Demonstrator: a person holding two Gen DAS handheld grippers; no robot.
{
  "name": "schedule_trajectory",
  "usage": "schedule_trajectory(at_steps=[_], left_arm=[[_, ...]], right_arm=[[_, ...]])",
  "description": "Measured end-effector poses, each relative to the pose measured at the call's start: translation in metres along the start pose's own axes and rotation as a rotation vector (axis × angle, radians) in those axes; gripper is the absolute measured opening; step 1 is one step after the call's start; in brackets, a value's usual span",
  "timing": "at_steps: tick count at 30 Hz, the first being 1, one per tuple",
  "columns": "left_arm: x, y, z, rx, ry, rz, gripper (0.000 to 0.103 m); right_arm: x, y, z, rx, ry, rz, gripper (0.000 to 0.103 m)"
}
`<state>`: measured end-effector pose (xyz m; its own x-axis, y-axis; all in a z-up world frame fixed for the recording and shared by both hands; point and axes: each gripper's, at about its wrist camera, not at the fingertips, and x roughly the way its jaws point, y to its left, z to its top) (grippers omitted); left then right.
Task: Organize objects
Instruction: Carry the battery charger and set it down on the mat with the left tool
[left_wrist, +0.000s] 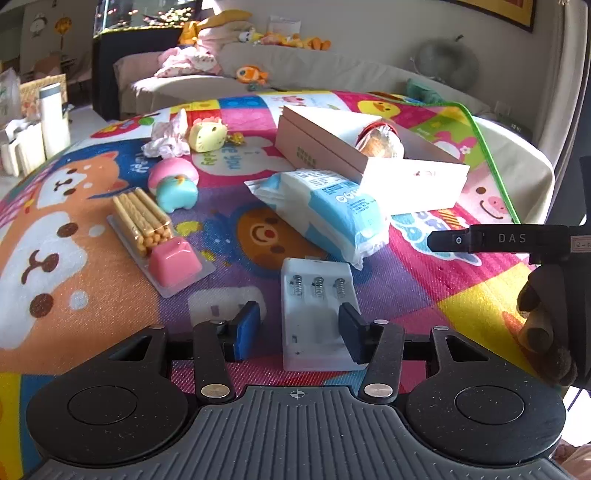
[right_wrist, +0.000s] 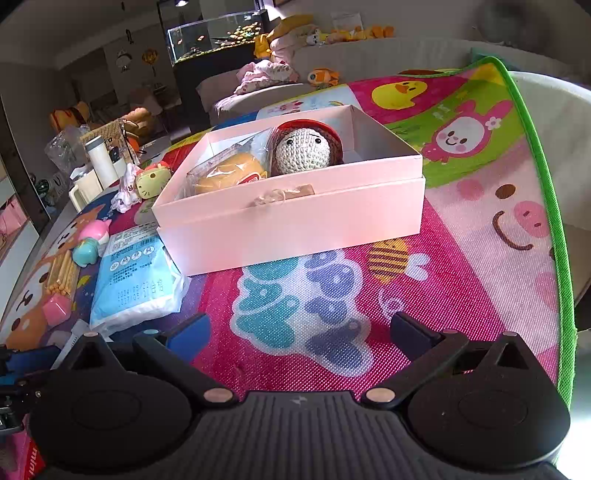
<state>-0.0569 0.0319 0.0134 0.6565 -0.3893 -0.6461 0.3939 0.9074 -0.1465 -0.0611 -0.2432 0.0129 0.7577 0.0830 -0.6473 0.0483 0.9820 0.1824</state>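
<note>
A pink open box (right_wrist: 295, 218) stands on a colourful play mat (right_wrist: 461, 240); it also shows in the left wrist view (left_wrist: 369, 158). It holds a crocheted doll (right_wrist: 303, 149) and a wrapped bun (right_wrist: 229, 175). A white battery charger (left_wrist: 316, 314) lies between the fingers of my left gripper (left_wrist: 299, 330), which is open around it. My right gripper (right_wrist: 299, 334) is open and empty, low over the mat in front of the box; it shows from the side in the left wrist view (left_wrist: 480, 240).
A blue-white wipes pack (left_wrist: 325, 210) lies left of the box. A biscuit-stick snack pack (left_wrist: 155, 240), squishy toys (left_wrist: 173, 184), a yellow cat toy (left_wrist: 207, 136) and a cloth (left_wrist: 166, 138) lie further left. A sofa (left_wrist: 295, 70) stands behind.
</note>
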Motion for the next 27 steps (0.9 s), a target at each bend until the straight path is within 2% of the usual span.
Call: schedule_trajectory(at_steps=[3, 8, 15, 18, 19, 22, 25, 27], left_arm=[[0.002, -0.006, 0.005, -0.005, 0.028, 0.026, 0.053], [0.004, -0.009, 0.011, -0.01, 0.071, 0.023, 0.051], [-0.002, -0.006, 0.02, -0.108, 0.097, -0.055, 0.048], [0.004, -0.019, 0.019, -0.06, 0.126, -0.024, 0.049], [0.005, -0.023, 0.017, -0.037, 0.114, -0.01, 0.053], [0.009, -0.037, 0.018, 0.02, 0.111, 0.019, 0.054], [0.016, -0.049, 0.019, 0.07, 0.134, 0.023, 0.051], [0.018, -0.049, 0.021, 0.051, 0.139, 0.002, 0.051]], right_arm=[[-0.001, -0.002, 0.0, 0.007, -0.004, 0.016, 0.103], [-0.003, -0.005, 0.0, 0.024, -0.011, 0.05, 0.103], [-0.003, -0.006, 0.0, 0.028, -0.012, 0.052, 0.103], [-0.003, -0.006, 0.0, 0.028, -0.012, 0.052, 0.103], [-0.003, -0.006, 0.0, 0.028, -0.012, 0.052, 0.103], [-0.002, -0.006, 0.0, 0.032, -0.014, 0.055, 0.103], [-0.003, -0.006, 0.0, 0.035, -0.015, 0.058, 0.103], [-0.003, -0.007, 0.0, 0.039, -0.016, 0.062, 0.103]])
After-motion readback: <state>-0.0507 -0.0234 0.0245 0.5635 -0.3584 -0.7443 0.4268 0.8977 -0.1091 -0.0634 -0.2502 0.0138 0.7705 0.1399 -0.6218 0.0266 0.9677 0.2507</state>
